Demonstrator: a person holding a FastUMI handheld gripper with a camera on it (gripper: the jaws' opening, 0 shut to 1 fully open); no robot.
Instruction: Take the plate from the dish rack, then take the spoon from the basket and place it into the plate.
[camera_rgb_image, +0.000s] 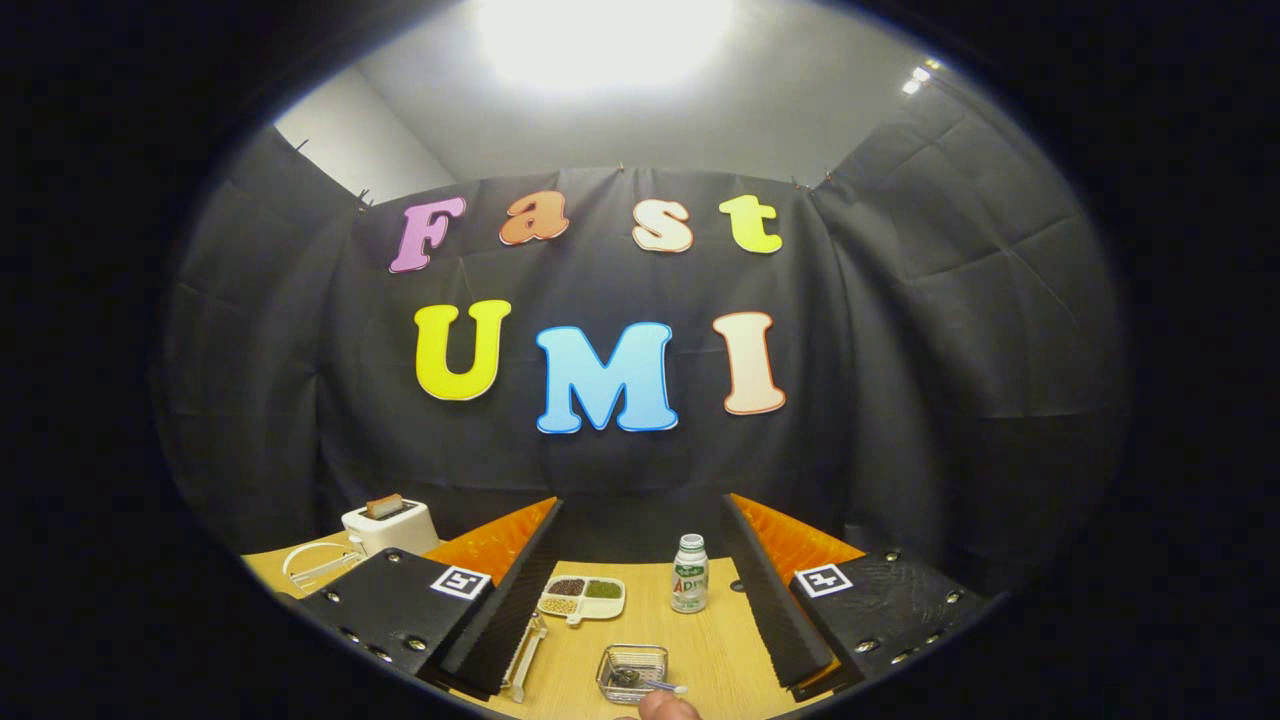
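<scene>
Looking forward along the gripper (640, 590), the two black fingers (510, 600) stand wide apart, nothing between their pads, both raised above a light wooden table (715, 640). Orange backing shows behind each finger, and each finger mount carries a square black-and-white marker.

Table: warm, pale wood grain, evenly lit from a bright ceiling lamp overhead. Black cloth walls close the booth on three sides, with grey-white wall and ceiling above the cloth.

Between the fingers, toward the near edge of the table, sits a small wire basket (632, 672). A spoon (660, 685) lies in it with its pale handle poking out over the basket's right rim. A fingertip (668, 708) of a person shows at the near edge, just beside that handle; contact cannot be told.

Farther back, between the fingers, lies a white divided dish (583, 597) with dark, green and tan contents in its compartments. Just right of it a small white bottle (689, 573) with a green label stands upright.

A white strip-like utensil (525, 658) lies on the table beside the left finger; its kind cannot be told.

At the far left corner of the table stands a white toaster (392, 525) with a slice in its slot. In front of it is a white wire dish rack (318, 565), partly hidden by the left finger mount; whether a plate stands in it cannot be told.
</scene>
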